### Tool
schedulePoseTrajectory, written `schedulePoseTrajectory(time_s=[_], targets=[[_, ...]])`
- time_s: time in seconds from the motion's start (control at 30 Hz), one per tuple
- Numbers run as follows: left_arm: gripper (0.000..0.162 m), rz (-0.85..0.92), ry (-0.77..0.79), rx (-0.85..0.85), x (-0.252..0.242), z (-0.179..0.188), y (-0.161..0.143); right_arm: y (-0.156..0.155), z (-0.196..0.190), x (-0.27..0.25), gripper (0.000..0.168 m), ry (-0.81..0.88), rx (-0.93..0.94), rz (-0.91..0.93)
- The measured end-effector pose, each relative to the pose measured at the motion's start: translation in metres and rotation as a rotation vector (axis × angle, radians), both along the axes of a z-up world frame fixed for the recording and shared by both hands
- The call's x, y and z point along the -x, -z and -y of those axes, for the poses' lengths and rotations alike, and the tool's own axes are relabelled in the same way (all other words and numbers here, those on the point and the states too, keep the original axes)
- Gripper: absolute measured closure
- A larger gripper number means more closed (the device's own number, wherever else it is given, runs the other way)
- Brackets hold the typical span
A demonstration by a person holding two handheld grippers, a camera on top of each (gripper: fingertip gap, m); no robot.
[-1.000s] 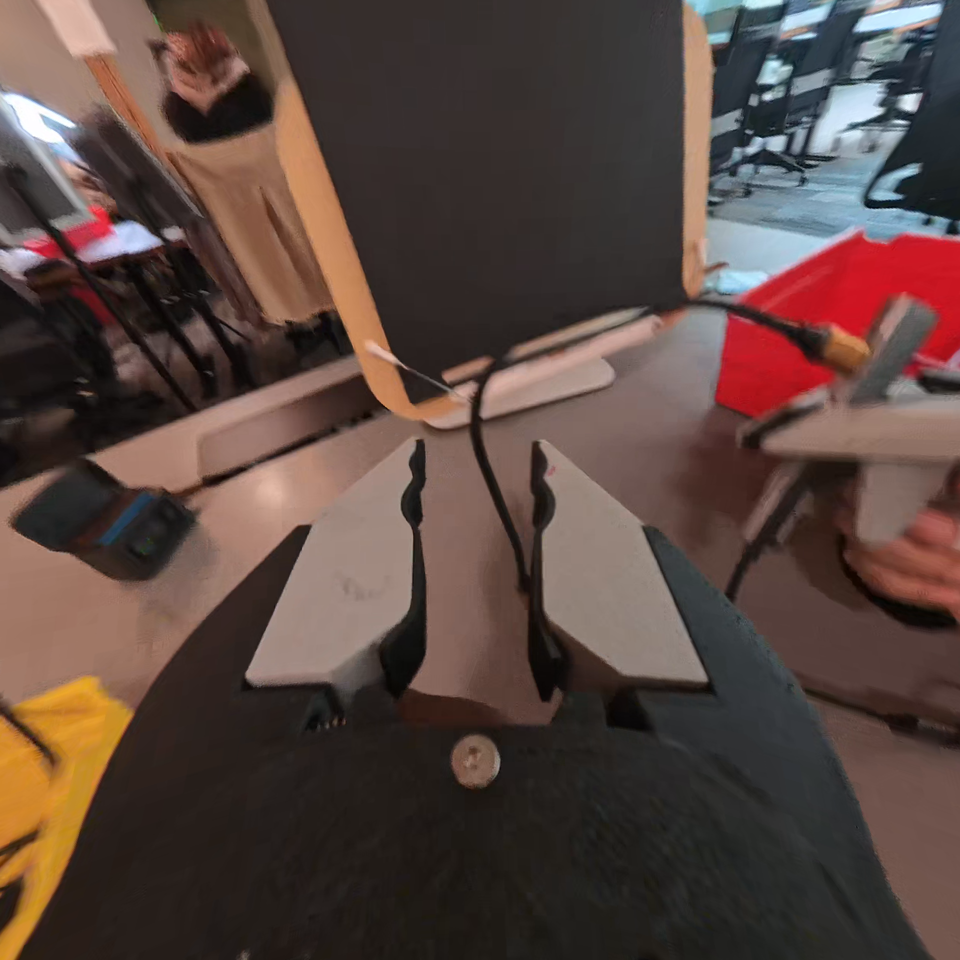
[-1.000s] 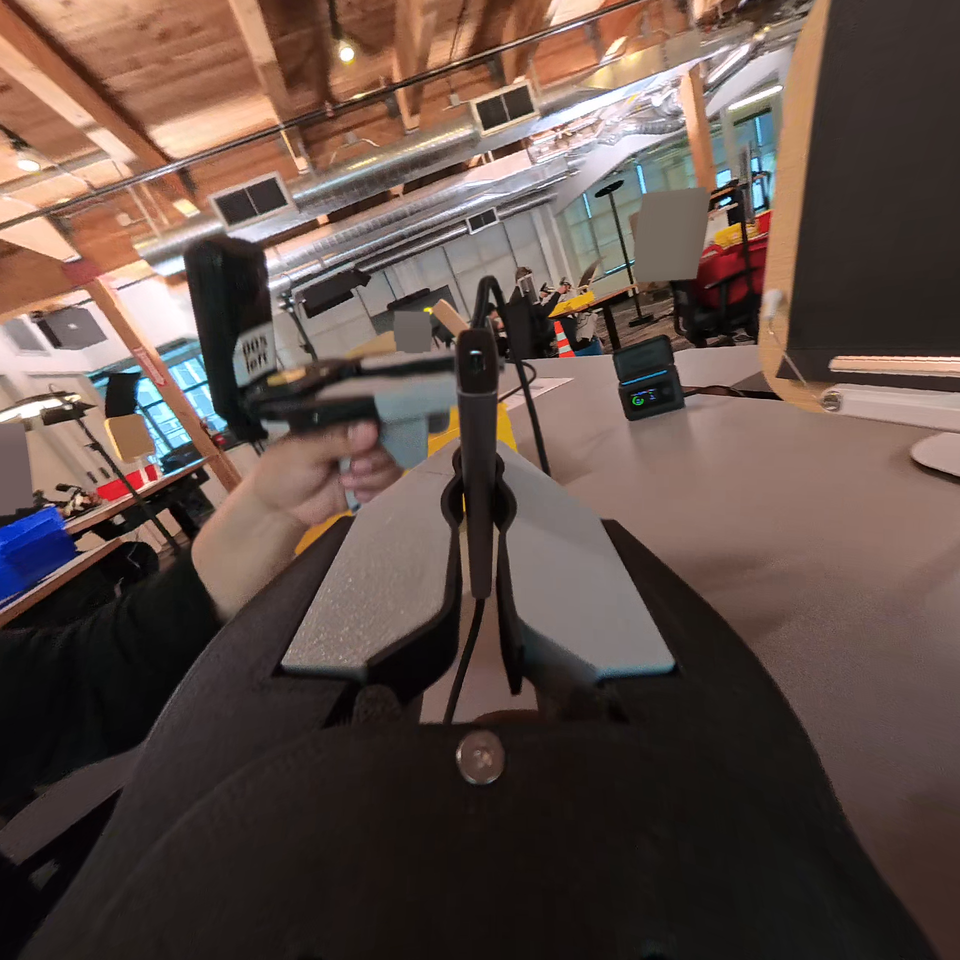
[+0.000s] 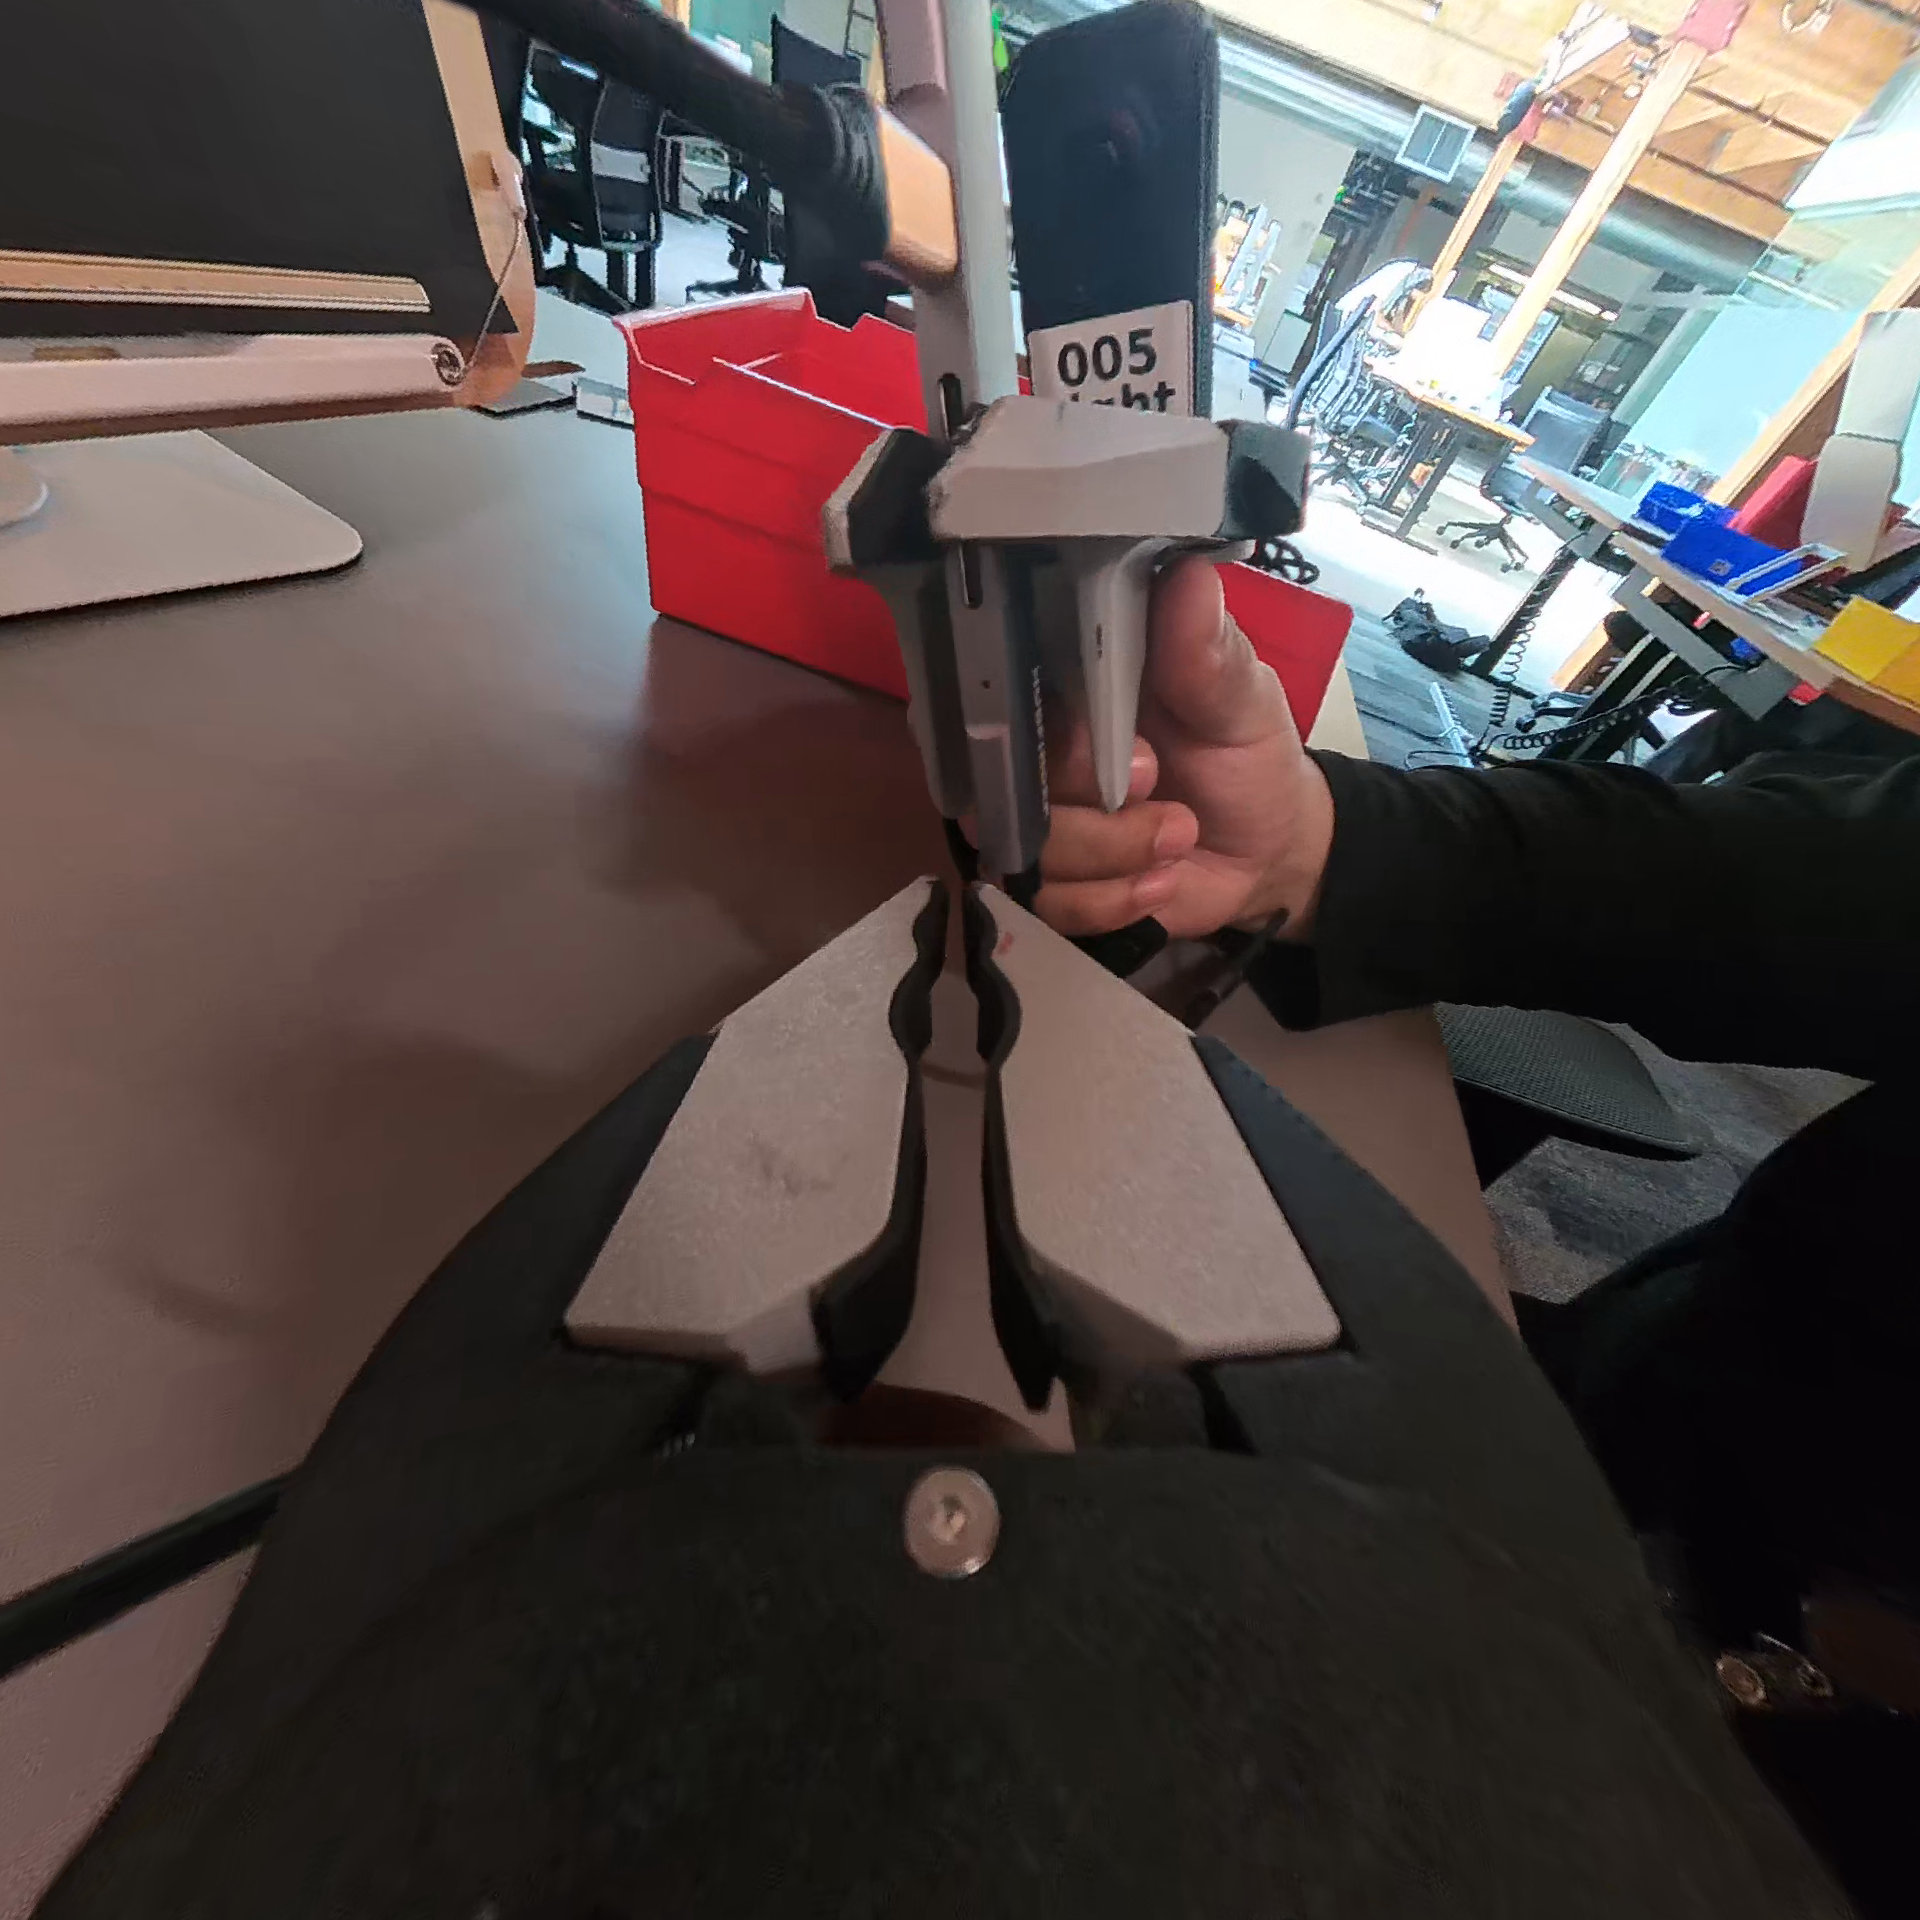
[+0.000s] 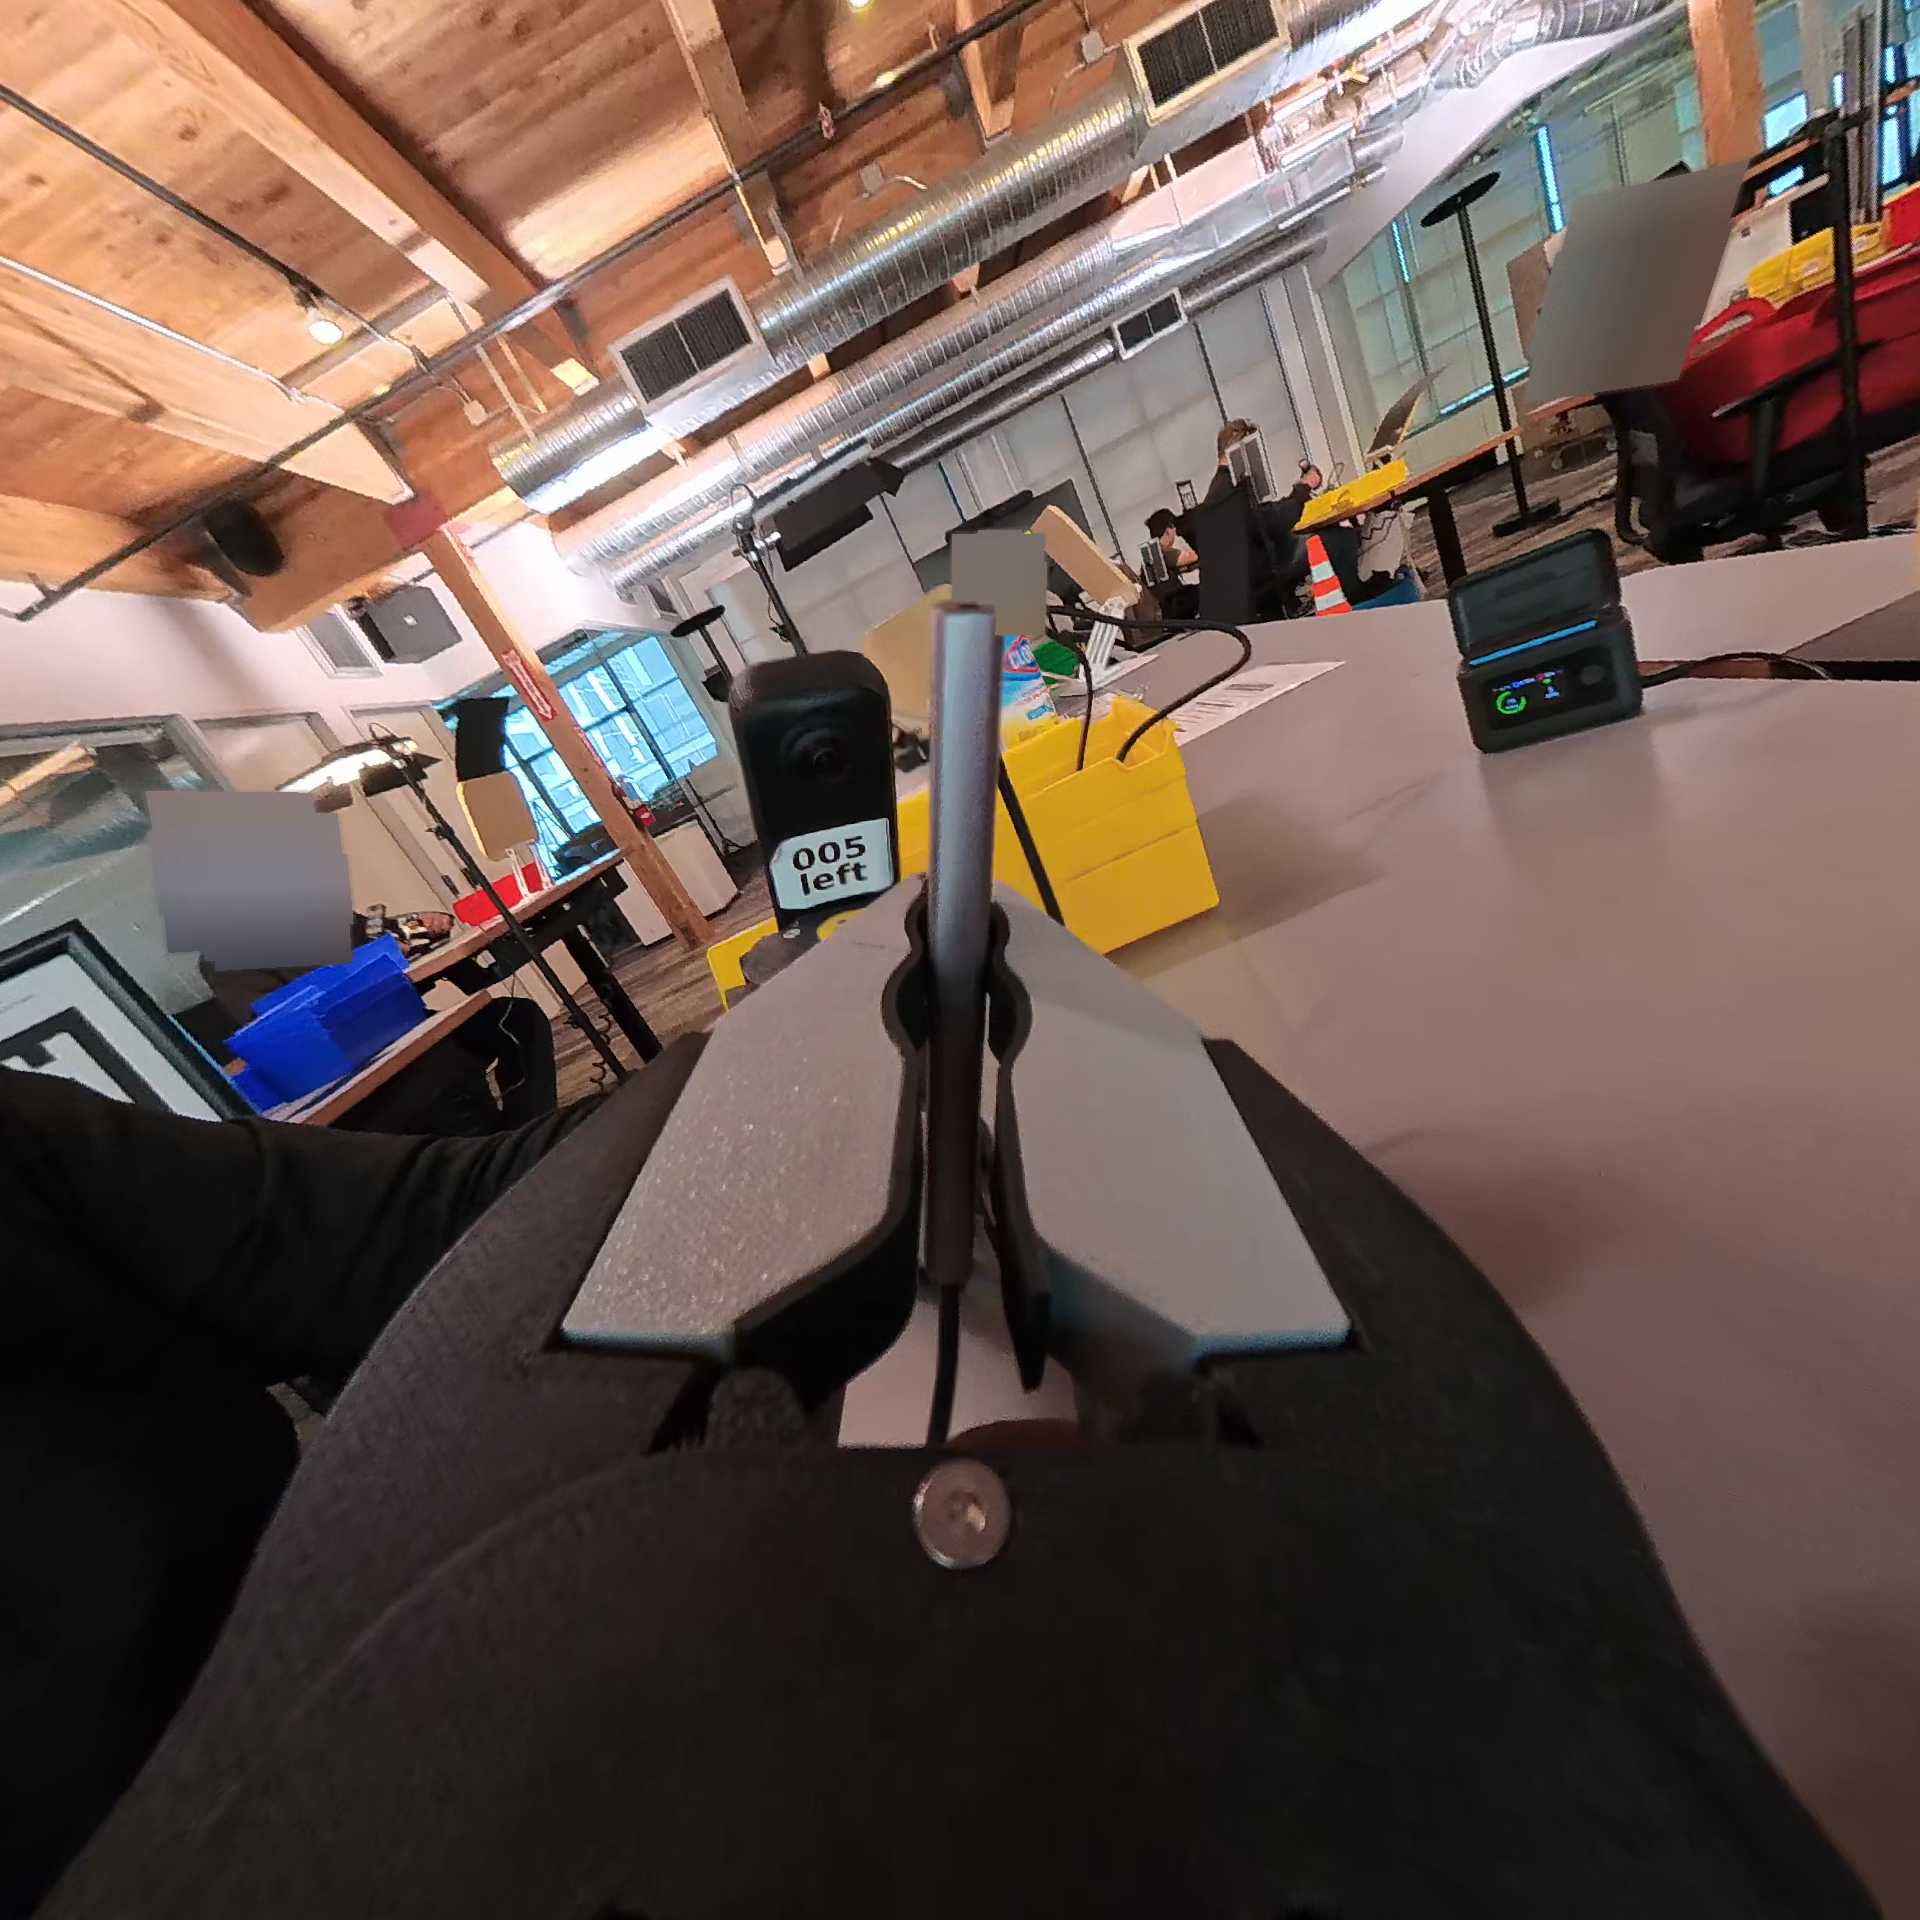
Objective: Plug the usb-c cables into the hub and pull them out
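Hub: a slim grey bar (image 4: 961, 831) held edge-on and upright between the right gripper's fingers, raised above the counter; a thin black lead (image 4: 943, 1371) runs from its lower end back toward the gripper body.
Right gripper: (image 4: 958, 925) clenched on the hub — in the left wrist view it (image 3: 1039, 488) is raised over the counter with the hub (image 3: 977, 208) standing up out of it.
Hand: (image 3: 1195, 790) wrapped round the right gripper's handle, black sleeve behind it.
USB-C cable: black, with a tan plug shell (image 3: 914, 197); it crosses the top of the left wrist view just beside the hub — whether it is seated I cannot tell.
Left gripper: (image 3: 951, 914) nearly closed, a thin gap between the fingers; whether it grips anything I cannot tell.
Counter: brown-grey top (image 3: 416, 831).
Red bin: (image 3: 758, 488) on the counter behind the right gripper.
Yellow bin: (image 4: 1122, 831) beyond the hub.
Small black device: (image 4: 1548, 665) lit screen, far side of counter.
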State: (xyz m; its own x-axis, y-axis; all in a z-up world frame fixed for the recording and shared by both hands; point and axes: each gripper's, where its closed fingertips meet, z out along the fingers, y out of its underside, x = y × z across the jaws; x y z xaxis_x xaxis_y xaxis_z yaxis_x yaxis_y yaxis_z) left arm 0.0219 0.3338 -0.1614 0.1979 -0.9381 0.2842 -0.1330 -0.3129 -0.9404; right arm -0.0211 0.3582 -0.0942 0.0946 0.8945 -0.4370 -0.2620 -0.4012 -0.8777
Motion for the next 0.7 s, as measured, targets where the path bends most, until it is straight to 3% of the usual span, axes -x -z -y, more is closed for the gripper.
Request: schedulePoseTrajectory(time_s=[0.13,0.17,0.2,0.27,0.3,0.37,0.47,0.53,0.57,0.63,0.7], targets=[[0.161,-0.045,0.120,0.001,0.008,0.019,0.002,-0.002,-0.009,-0.009,0.166,0.095,-0.056,0.073],[0.133,-0.027,0.233,-0.005,0.011,0.038,-0.003,-0.002,-0.014,-0.014,0.167,0.142,-0.080,0.109],[0.120,-0.003,0.332,0.010,0.014,0.057,-0.009,0.000,-0.017,-0.018,0.167,0.180,-0.102,0.156],[0.125,0.028,0.532,-0.007,0.022,0.095,-0.018,0.006,-0.018,-0.021,0.166,0.205,-0.140,0.236],[0.125,0.019,0.558,-0.098,0.023,0.102,-0.019,0.011,-0.016,-0.020,0.166,0.196,-0.150,0.275],[0.121,0.062,0.445,-0.273,0.021,0.092,-0.029,0.026,-0.011,-0.015,0.167,0.159,-0.152,0.381],[0.123,0.171,0.428,-0.283,0.036,0.091,-0.057,0.051,-0.004,-0.006,0.166,0.142,-0.216,0.569],[0.135,0.262,0.259,-0.357,0.046,0.067,-0.080,0.055,0.007,0.004,0.166,0.109,-0.285,0.600],[0.144,0.262,0.122,-0.411,0.051,0.046,-0.086,0.057,0.012,0.009,0.166,0.088,-0.304,0.614],[0.139,0.201,-0.069,-0.468,0.059,0.017,-0.089,0.062,0.014,0.014,0.166,0.088,-0.332,0.650],[0.149,0.037,-0.143,-0.346,0.060,0.004,-0.073,0.064,0.018,0.019,0.165,0.079,-0.349,0.663]])
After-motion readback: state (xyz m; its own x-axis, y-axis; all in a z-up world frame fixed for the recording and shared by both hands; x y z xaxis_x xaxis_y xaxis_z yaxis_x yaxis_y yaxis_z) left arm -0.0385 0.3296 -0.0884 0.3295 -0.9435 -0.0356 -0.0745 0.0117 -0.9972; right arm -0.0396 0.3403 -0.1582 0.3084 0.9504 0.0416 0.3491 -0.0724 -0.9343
